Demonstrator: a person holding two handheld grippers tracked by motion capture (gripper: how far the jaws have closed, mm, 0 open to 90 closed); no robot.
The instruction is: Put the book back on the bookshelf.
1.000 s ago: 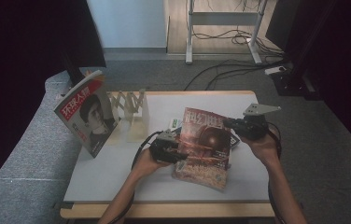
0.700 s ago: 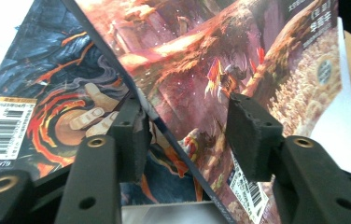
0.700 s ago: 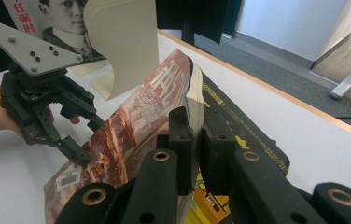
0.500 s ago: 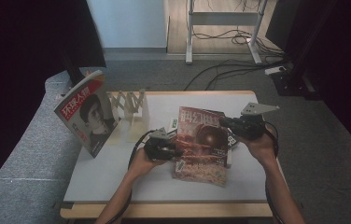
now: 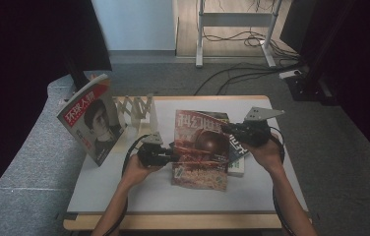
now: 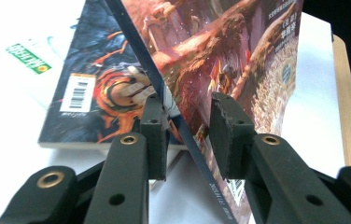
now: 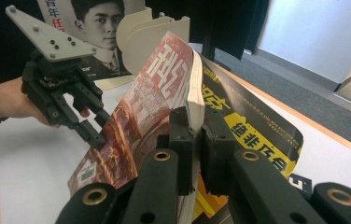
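Note:
A red-covered magazine is held tilted up off the table. My right gripper is shut on its thick right edge; in the right gripper view both pads pinch that edge of the magazine. My left gripper sits at the magazine's left edge. In the left gripper view the magazine passes slantwise between the jaws of the left gripper. These jaws have just been closing, and a gap still shows beside the pads. The right gripper view also shows the left gripper.
A dark magazine with yellow lettering lies flat under the raised one, on other books. A portrait-cover magazine leans in a white folding rack at the back left of the white table.
Both hands and the red magazine have shifted a little to the left. The left gripper's jaws have narrowed around the magazine's left edge.

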